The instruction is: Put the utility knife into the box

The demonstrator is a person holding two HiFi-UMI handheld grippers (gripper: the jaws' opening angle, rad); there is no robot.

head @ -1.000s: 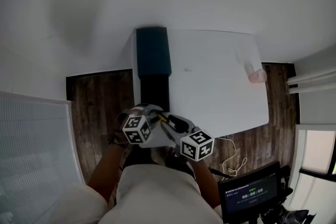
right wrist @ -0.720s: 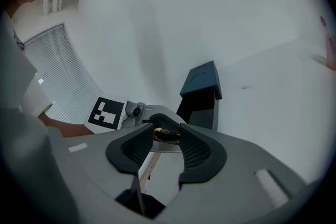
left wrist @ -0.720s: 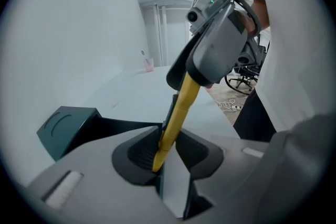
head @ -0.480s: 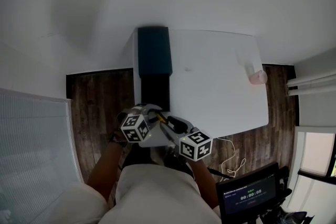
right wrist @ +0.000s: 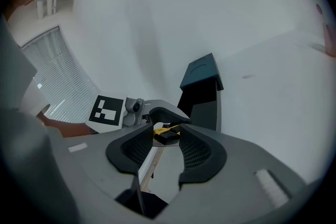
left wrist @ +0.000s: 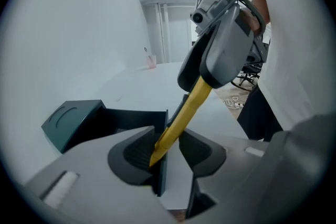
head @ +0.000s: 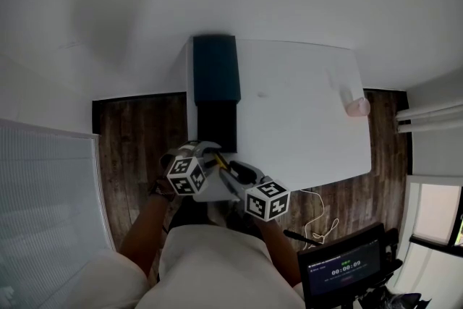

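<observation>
my left gripper (left wrist: 167, 153) has just been easing its jaws apart, so the utility knife (left wrist: 184, 113) only leans its tip against one pad. its long yellow body slants up and to the right into my right gripper (right wrist: 167, 138), which is clamped on the other end. the box (left wrist: 73, 120) lies open just beyond the tip, so i judge the right hand must carry it in.

Smooth matt white tabletop (head: 304, 119), dull dark-teal box (head: 215, 72), glossy yellow plastic utility knife (left wrist: 181, 118), dark grained wood floor (head: 137, 148).
</observation>
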